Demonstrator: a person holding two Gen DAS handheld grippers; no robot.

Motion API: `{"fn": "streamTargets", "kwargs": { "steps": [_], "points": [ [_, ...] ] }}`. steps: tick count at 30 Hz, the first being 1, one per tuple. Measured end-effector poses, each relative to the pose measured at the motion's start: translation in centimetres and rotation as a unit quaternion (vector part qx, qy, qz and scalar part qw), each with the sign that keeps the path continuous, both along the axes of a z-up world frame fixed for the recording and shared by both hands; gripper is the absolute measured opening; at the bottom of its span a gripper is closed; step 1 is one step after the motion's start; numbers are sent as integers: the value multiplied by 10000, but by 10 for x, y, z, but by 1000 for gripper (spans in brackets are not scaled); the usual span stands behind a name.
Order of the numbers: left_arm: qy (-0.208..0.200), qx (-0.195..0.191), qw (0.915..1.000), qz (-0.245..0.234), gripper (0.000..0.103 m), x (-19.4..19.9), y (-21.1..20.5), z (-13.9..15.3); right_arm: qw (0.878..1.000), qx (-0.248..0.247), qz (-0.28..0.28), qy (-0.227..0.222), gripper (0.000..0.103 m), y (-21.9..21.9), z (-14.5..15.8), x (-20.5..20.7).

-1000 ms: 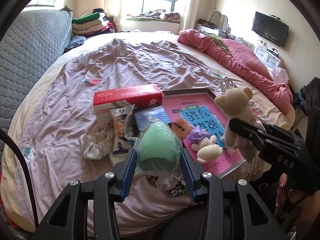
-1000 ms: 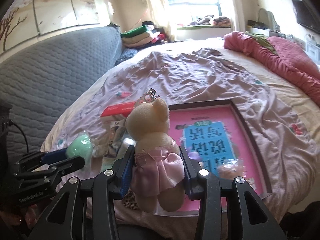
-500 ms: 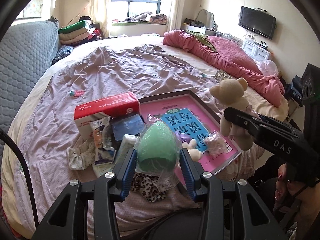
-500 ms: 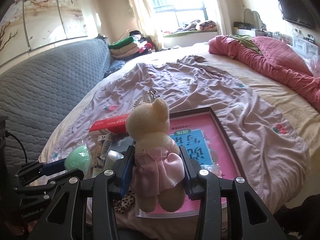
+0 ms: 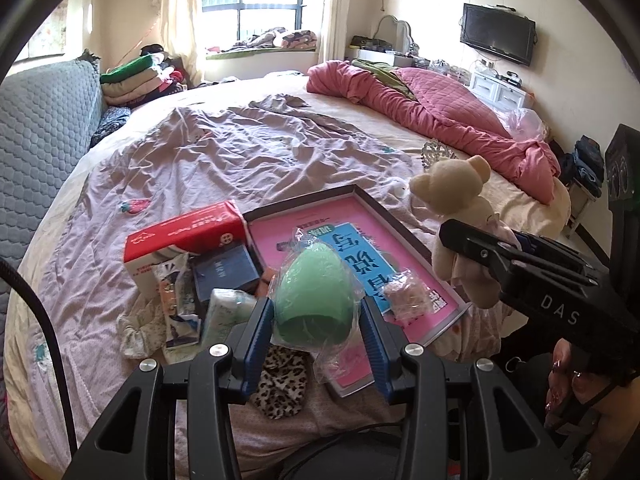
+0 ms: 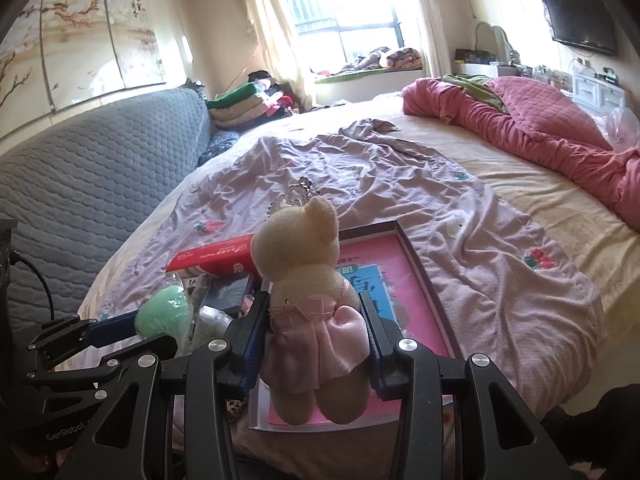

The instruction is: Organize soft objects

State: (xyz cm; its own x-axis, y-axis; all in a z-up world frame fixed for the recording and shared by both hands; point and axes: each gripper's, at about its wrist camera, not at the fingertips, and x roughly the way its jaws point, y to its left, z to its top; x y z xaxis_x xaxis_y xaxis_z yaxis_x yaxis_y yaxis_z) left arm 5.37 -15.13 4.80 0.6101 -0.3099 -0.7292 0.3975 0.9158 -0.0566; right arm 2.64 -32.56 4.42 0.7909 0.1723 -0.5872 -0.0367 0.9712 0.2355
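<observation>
Both tongs grip soft toys above the near edge of the bed.

The left tongs (image 5: 316,320) clamp a green egg-shaped sponge (image 5: 314,292) in clear plastic wrap, its long axis upright and its narrow end pointing up and away. The right tongs (image 6: 314,336) squeeze a cream teddy bear (image 6: 308,280) at its pink skirt; it stands upright, head up, back to the right wrist camera. Below lies a leopard-print cloth (image 5: 280,384), then a shallow dark-rimmed tray (image 5: 404,236) holding a pink and blue book (image 5: 356,256) and a small bagged pink item (image 5: 406,292). Left of it lie packets and a red and white box (image 5: 180,240), on the lilac blanket (image 5: 224,160).
</observation>
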Motion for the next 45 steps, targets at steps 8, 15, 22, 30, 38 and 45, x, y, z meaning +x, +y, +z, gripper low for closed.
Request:
{"fn": "streamTargets", "kwargs": {
  "steps": [8, 15, 22, 30, 38, 45],
  "points": [
    [239, 70, 9995, -175, 44, 2, -18, -17, 9995, 21, -306, 50, 44, -26, -9, -3],
    [484, 126, 9981, -358, 44, 3, -37, -38, 9985, 29, -519, 182, 44, -43, -22, -5],
    [716, 155, 9959, -531, 44, 5, -54, -59, 9980, 15, -570, 278, 44, -51, -36, -1],
    [878, 174, 9935, -709, 44, 12, -75, -77, 9972, -5, -636, 402, 44, -57, -50, 3],
    [984, 136, 9923, -737, 44, 25, -86, -91, 9960, -86, -713, 530, 44, -62, -63, 8],
    [1045, 137, 9921, -683, 44, 36, -88, -101, 9952, -108, -731, 646, 44, -64, -75, 15]
  ]
}}
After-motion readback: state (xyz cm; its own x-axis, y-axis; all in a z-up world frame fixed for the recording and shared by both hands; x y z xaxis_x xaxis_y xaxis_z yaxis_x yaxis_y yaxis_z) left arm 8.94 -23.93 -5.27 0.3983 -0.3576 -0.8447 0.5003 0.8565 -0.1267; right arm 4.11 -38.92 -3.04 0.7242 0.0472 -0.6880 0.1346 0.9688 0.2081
